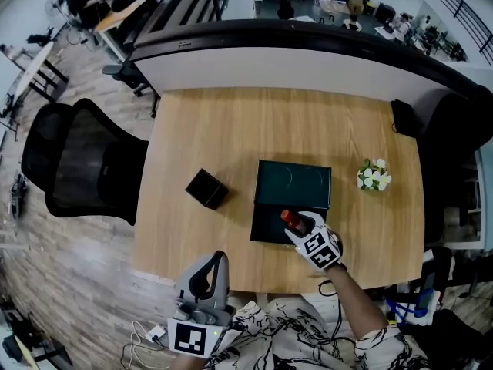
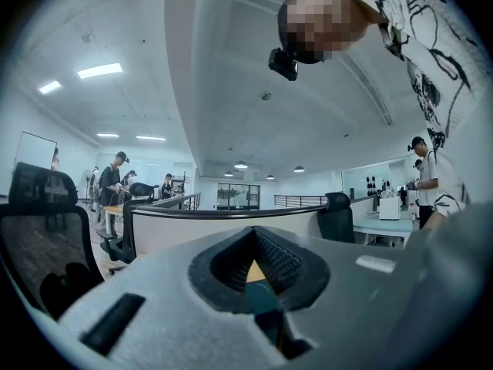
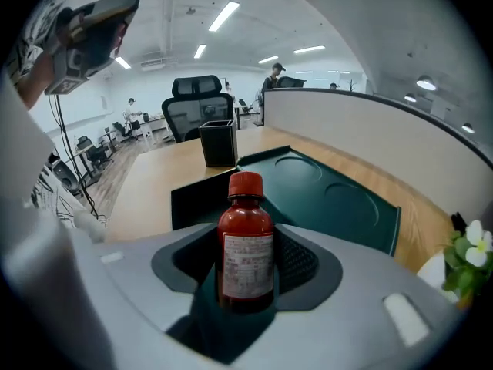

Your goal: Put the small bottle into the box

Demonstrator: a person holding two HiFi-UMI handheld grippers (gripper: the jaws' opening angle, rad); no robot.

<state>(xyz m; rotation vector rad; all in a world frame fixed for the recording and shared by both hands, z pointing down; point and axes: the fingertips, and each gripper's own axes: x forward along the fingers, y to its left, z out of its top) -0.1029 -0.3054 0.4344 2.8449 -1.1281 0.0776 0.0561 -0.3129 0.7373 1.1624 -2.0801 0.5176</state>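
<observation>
A small red bottle (image 1: 290,219) with a red cap stands upright between the jaws of my right gripper (image 1: 297,224), which is shut on it. In the right gripper view the bottle (image 3: 246,247) fills the middle of the right gripper (image 3: 246,274), label facing the camera. It hangs over the near right part of the open dark green box (image 1: 266,226), whose lid (image 1: 293,183) lies flat behind it. My left gripper (image 1: 216,260) stays off the table's front edge, pointing level, jaws together with nothing in them (image 2: 258,277).
A small black cube container (image 1: 206,188) sits left of the box, also in the right gripper view as the cube container (image 3: 218,142). White flowers (image 1: 374,174) stand at the right. A black office chair (image 1: 77,160) is left of the table; a curved partition (image 1: 308,60) runs behind.
</observation>
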